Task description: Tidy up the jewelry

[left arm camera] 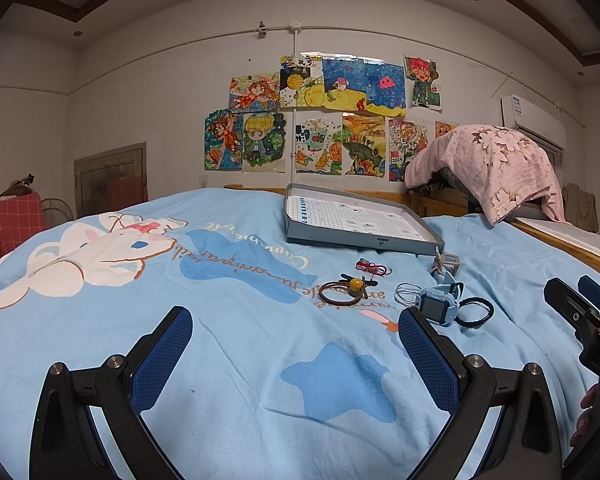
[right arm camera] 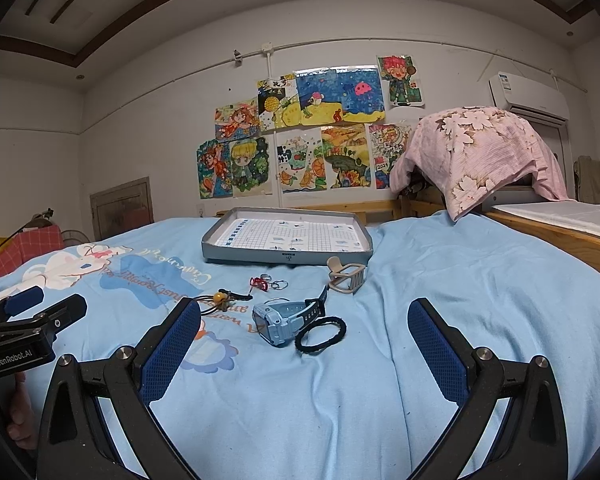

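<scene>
Jewelry lies on a light blue bedspread (left arm camera: pixel 240 360). A blue watch (right arm camera: pixel 278 318), a black braided band (right arm camera: pixel 320 334), a brown cord with a yellow bead (right arm camera: pixel 219 298), a red clip with rings (right arm camera: pixel 262 282) and a beige watch strap (right arm camera: pixel 346 274) sit before a shallow grey tray (right arm camera: pixel 286 258). In the left wrist view I see the watch (left arm camera: pixel 438 304), black band (left arm camera: pixel 474 310), bead cord (left arm camera: pixel 346 290) and tray (left arm camera: pixel 360 240). My left gripper (left arm camera: pixel 296 344) and right gripper (right arm camera: pixel 304 340) are open and empty, just short of the items.
The bedspread (right arm camera: pixel 380 400) covers the bed. A wooden side rail (right arm camera: pixel 560 236) runs at the right, with a pink floral cloth (right arm camera: pixel 472 152) draped over something behind it. Drawings cover the far wall. A red checked cloth (left arm camera: pixel 8 224) is at the left.
</scene>
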